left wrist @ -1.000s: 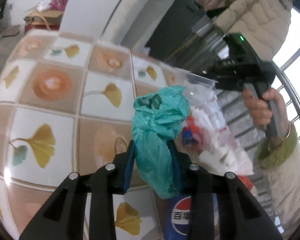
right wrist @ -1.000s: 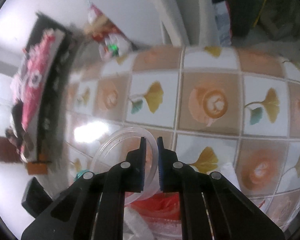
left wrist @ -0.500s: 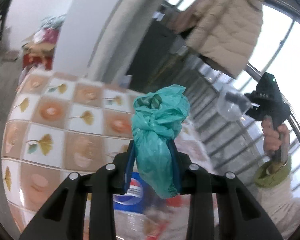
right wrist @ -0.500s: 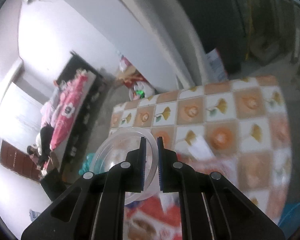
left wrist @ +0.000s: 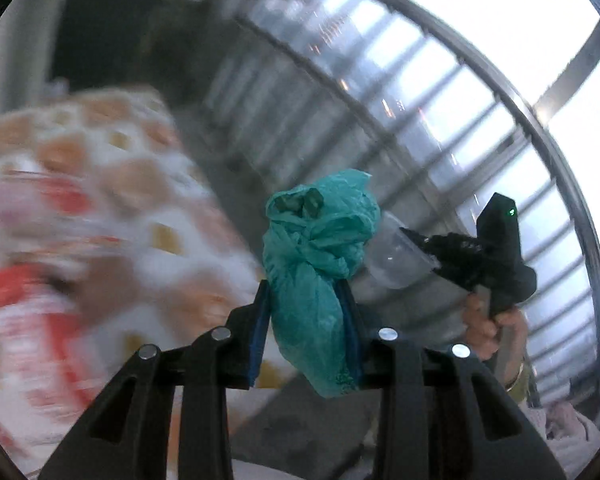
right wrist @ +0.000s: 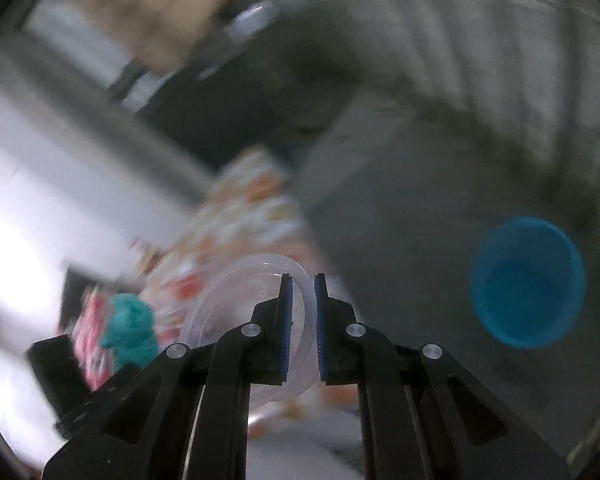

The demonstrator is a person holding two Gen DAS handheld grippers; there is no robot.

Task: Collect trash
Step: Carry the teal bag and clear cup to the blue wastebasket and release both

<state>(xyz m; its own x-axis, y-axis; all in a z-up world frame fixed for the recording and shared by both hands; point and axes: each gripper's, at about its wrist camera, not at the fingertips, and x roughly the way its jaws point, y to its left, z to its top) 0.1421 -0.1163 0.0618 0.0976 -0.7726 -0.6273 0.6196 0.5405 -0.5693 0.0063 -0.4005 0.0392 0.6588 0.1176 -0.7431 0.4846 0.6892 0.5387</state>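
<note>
On the left, left hand-held gripper [left wrist: 306, 320] pinching a crumpled teal bag [left wrist: 320, 264], off the blurred table [left wrist: 112, 184]. Rightward, right hand-held gripper [right wrist: 300, 320] clamped on a clear plastic cup [right wrist: 236, 312]. Carrying step, probably; next, lowering both over the blue bin [right wrist: 528, 282], then releasing.

Crumpled teal plastic bag [left wrist: 320, 280] sits between the left gripper [left wrist: 306, 316] jaws, clear round plastic container [right wrist: 252, 320] rim between the right gripper [right wrist: 300, 320] jaws, round blue plastic bin [right wrist: 528, 282] on the floor off right, tiled-pattern surface [left wrist: 112, 184] left.
</note>
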